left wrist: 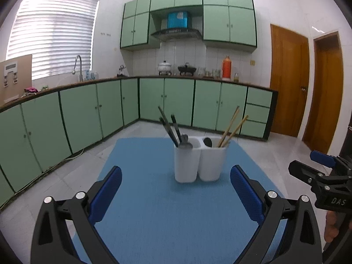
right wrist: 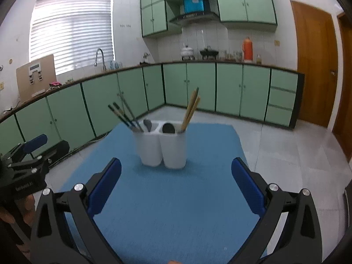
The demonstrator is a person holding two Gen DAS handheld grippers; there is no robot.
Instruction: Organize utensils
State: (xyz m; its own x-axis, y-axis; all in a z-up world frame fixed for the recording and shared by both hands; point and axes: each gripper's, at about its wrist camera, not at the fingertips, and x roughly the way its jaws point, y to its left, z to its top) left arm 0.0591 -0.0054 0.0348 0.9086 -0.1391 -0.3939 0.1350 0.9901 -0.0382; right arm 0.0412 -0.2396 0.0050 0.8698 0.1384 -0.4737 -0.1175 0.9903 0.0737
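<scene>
We see both jaws spread wide, left gripper (left wrist: 176, 194) and right gripper (right wrist: 176, 186) empty. Two-compartment utensil holder (left wrist: 200, 162) at 12 o'clock on blue mat (left wrist: 154, 209). Risk: clipping leaning chopsticks (left wrist: 231, 129) could tip it.

surface: blue mat (left wrist: 154, 209) | on it: white twin-cup holder (left wrist: 199, 165) (upright, utensils inside)

My left gripper (left wrist: 176, 189) points forward and slightly down, its blue-padded jaws spread wide with nothing between them. My right gripper (right wrist: 176, 184) is angled the same way just beside it, jaws equally wide and empty. Each shows at the edge of the other's view.
</scene>
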